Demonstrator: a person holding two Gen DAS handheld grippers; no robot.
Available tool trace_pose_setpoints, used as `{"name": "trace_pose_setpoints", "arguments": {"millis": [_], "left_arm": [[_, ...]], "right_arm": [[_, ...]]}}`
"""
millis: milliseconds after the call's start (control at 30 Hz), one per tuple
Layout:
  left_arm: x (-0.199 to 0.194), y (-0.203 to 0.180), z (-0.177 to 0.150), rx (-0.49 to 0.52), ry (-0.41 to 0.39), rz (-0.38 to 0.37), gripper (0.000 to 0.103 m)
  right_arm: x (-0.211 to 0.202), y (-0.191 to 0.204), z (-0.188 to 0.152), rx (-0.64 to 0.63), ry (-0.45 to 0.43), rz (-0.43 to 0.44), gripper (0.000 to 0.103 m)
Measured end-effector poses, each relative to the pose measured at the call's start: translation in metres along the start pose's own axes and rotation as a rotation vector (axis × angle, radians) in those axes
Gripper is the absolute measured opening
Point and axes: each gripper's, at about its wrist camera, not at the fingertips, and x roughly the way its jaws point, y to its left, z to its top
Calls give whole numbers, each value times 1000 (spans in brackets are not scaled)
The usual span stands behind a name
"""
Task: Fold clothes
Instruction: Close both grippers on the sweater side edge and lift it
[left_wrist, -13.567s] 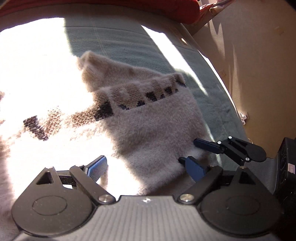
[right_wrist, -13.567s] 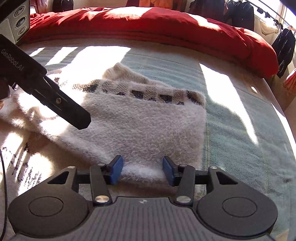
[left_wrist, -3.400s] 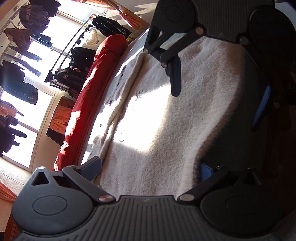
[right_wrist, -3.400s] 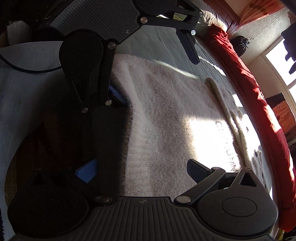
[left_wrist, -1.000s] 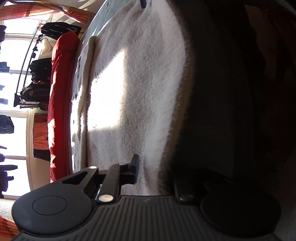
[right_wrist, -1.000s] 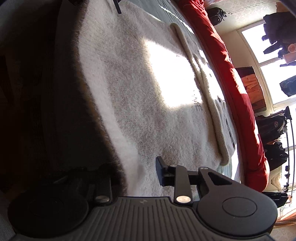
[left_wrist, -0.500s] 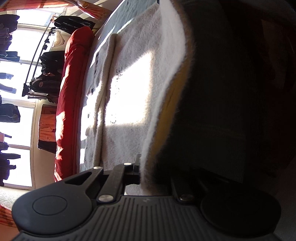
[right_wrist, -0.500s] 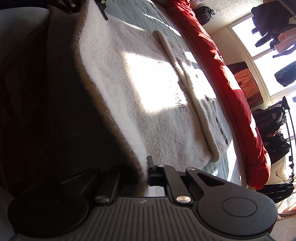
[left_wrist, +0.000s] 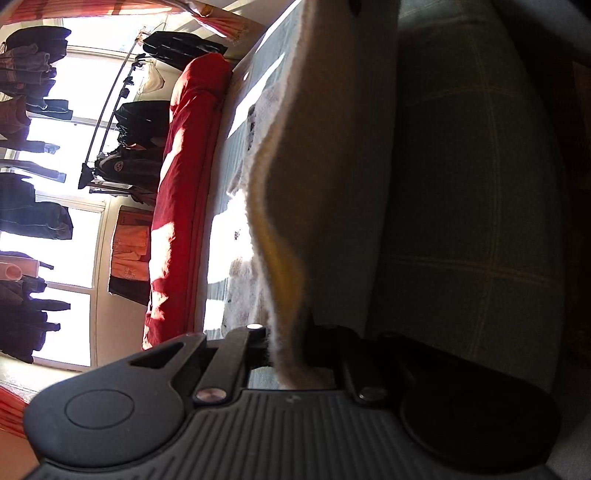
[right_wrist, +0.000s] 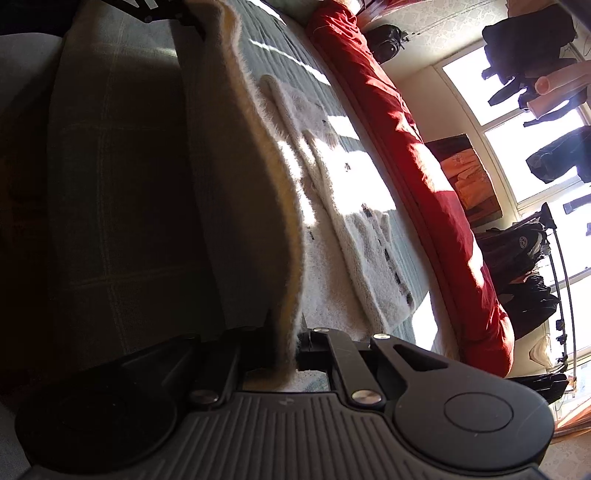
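A fuzzy cream sweater with a dark checked band lies on the grey-green bedspread. Its near hem is lifted off the bed as a raised edge. My left gripper is shut on one corner of that hem. My right gripper is shut on the other corner of the sweater. Both views are rolled sideways. The rest of the sweater still rests on the bed in sunlight. The left gripper's frame shows at the top of the right wrist view.
A red duvet runs along the far side of the bed, also in the left wrist view as the red duvet. Beyond it stands a clothes rack with dark garments before bright windows. Orange curtain at the edge.
Both grippers have closed on the sweater's hem and lifted it: the edge now stands up off the bedspread, showing the shaded underside, where a second ago it lay flat.
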Motion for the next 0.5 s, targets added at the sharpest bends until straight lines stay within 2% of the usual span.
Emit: {"name": "trace_pose_setpoints", "arguments": {"millis": [300, 500], "left_arm": [[32, 35, 9, -30, 10, 70, 6], [71, 65, 14, -45, 20, 100, 6]], "right_arm": [[34, -50, 13, 13, -20, -84, 8], [60, -84, 22, 22, -30, -137, 8]]}}
